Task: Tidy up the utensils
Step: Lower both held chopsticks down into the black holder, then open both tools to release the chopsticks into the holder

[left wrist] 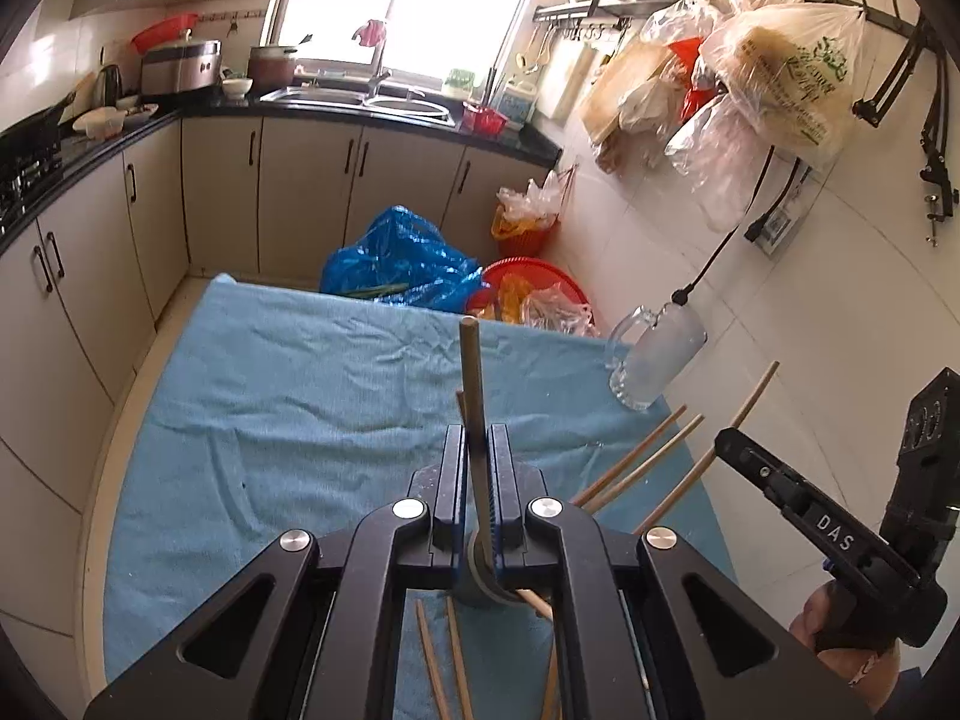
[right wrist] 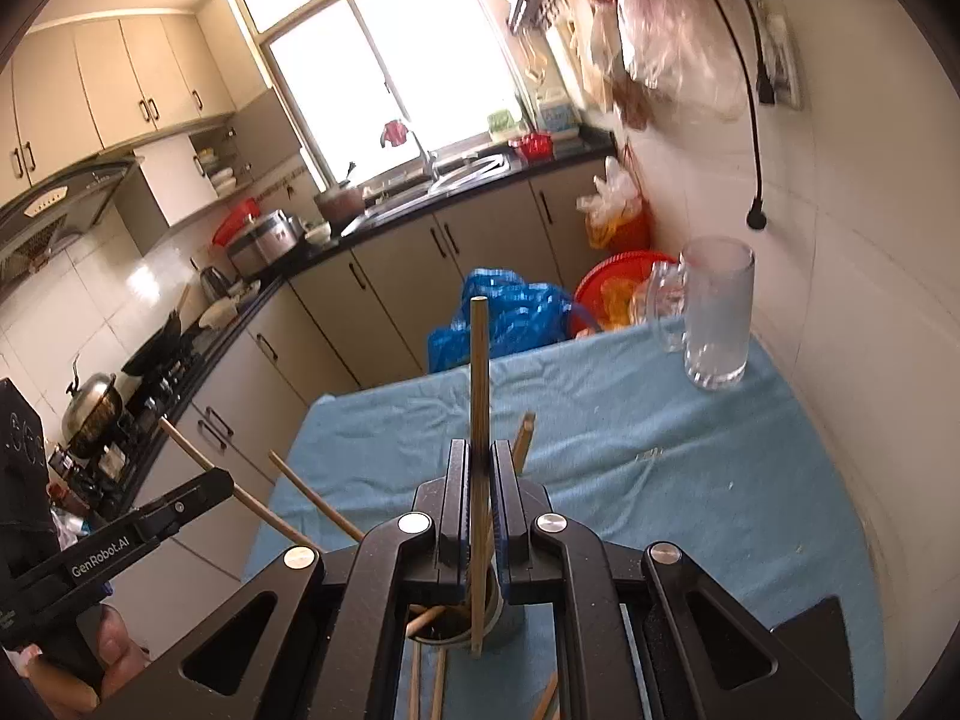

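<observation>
Showing kettle [right wrist: 90, 405], right wrist only

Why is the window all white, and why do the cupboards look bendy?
In the left wrist view the window is blown out by daylight, and the fisheye lens curves the cupboards near the edge. In the right wrist view the window glares white too, and the plastic bags hanging on the wall are smeared with blur, while the glass mug stays fairly sharp.
</observation>
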A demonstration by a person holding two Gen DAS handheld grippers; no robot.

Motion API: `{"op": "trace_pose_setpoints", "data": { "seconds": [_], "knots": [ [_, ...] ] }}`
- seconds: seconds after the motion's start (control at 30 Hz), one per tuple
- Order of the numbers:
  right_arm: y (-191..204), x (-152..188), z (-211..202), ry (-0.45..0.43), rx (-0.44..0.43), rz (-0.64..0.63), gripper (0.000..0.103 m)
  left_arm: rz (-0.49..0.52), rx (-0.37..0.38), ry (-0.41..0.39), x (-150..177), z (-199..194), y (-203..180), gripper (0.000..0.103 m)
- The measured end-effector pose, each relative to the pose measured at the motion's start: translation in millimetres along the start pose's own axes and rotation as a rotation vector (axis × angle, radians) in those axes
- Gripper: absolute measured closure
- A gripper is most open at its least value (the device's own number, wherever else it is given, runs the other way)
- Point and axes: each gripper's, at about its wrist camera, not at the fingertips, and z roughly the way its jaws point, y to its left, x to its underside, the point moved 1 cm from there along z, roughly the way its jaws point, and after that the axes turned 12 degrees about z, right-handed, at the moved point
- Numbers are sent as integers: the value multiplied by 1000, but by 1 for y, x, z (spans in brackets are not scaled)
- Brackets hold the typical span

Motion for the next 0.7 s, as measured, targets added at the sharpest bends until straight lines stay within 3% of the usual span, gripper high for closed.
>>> {"op": "trace_pose_setpoints", "data": {
  "seconds": [0.13,0.3,0.47,0.7],
  "knots": [
    [-2,3,5,23,-9,6,96,-10,0,8,3,3,2,97],
    [8,-13,-22,-35,-64,4,96,-11,-5,5,4,3,0,97],
    [18,-27,-35,-94,-59,-18,96,-9,-8,9,4,3,0,97],
    [8,-15,-4,-24,-6,-6,96,-9,-12,40,6,11,1,97]
  ]
}}
